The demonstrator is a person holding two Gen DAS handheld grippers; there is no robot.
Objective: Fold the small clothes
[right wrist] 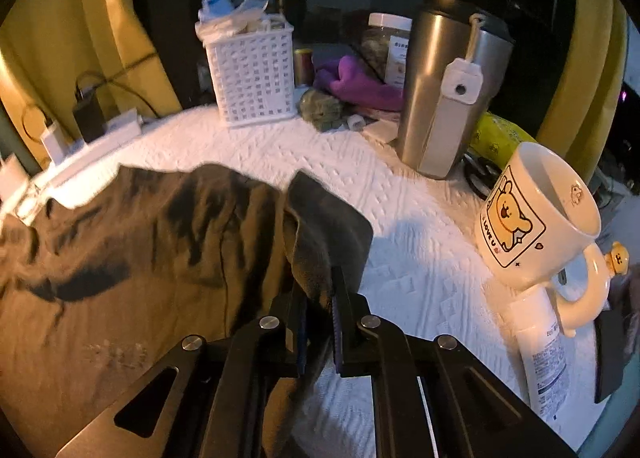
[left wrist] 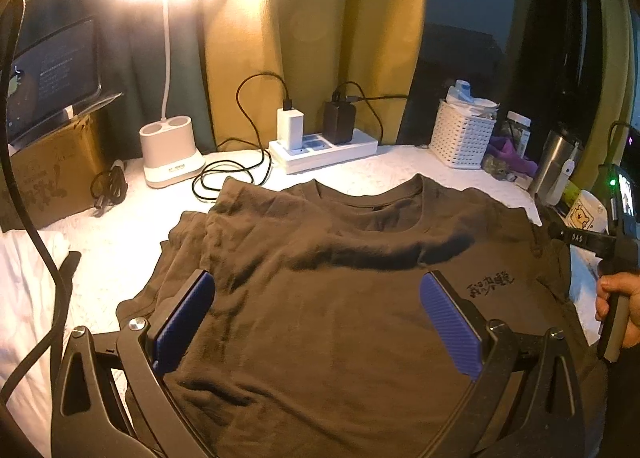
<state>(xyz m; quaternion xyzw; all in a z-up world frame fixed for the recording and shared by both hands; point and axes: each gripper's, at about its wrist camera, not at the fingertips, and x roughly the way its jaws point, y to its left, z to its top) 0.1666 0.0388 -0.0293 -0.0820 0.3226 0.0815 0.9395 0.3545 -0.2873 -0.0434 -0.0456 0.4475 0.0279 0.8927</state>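
The dark brown cotton T-shirt (left wrist: 328,298) was laid flat on the white quilted table cover (right wrist: 420,226), its sleeve edge pinched by the right gripper (right wrist: 320,322) for folding inward, while the left gripper (left wrist: 316,322) was held spread above the chest.

One brown shirt (left wrist: 320,298), one lamp (left wrist: 168,154), two chargers (left wrist: 289,126), one white basket (right wrist: 252,78), one metal cup (right wrist: 448,90), one bear mug (right wrist: 536,218), two grippers (left wrist: 316,322)
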